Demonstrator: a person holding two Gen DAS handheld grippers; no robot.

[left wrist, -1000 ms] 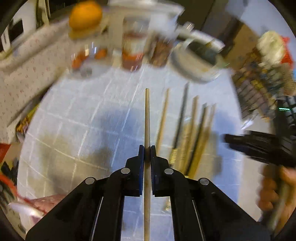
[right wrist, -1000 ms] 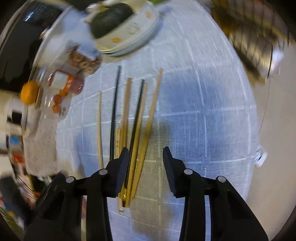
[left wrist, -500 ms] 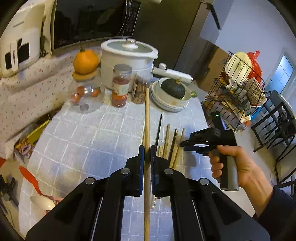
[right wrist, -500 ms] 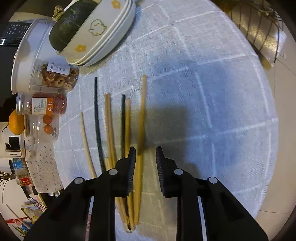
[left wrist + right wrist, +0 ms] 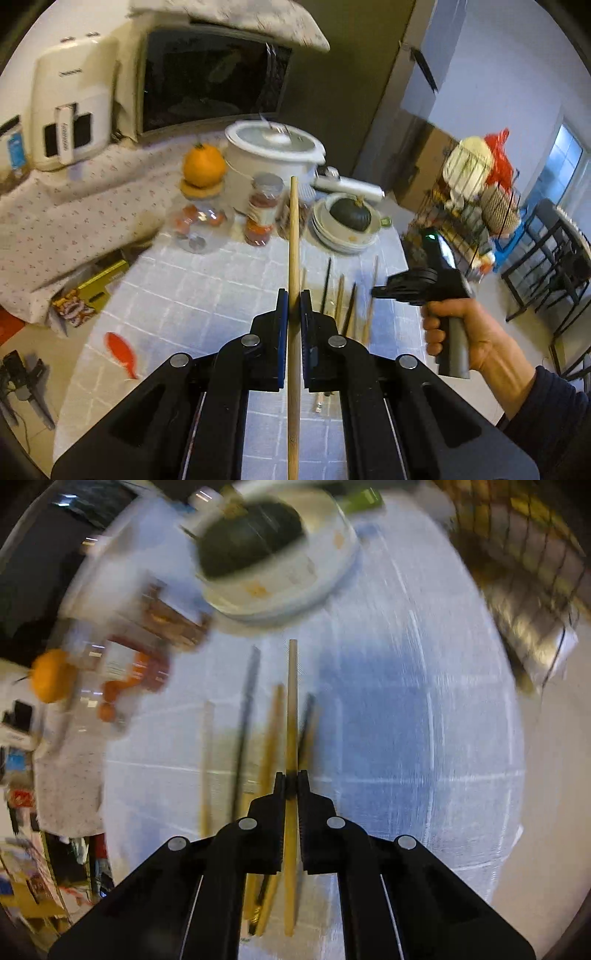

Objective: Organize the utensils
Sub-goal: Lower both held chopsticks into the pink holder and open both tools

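Left gripper (image 5: 294, 295) clamping chopstick (image 5: 294, 236), person's hand (image 5: 461, 332) visible there only

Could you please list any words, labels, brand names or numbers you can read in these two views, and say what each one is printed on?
No text can be read for certain.
White appliance: small grey lettering near its top, too small to read.
Red-filled jar: a label, blurred.
Same jars in the right wrist view: labels smeared by motion.
Yellow box beside the table: colourful print, not legible.
Chopsticks in each tool: no markings visible.
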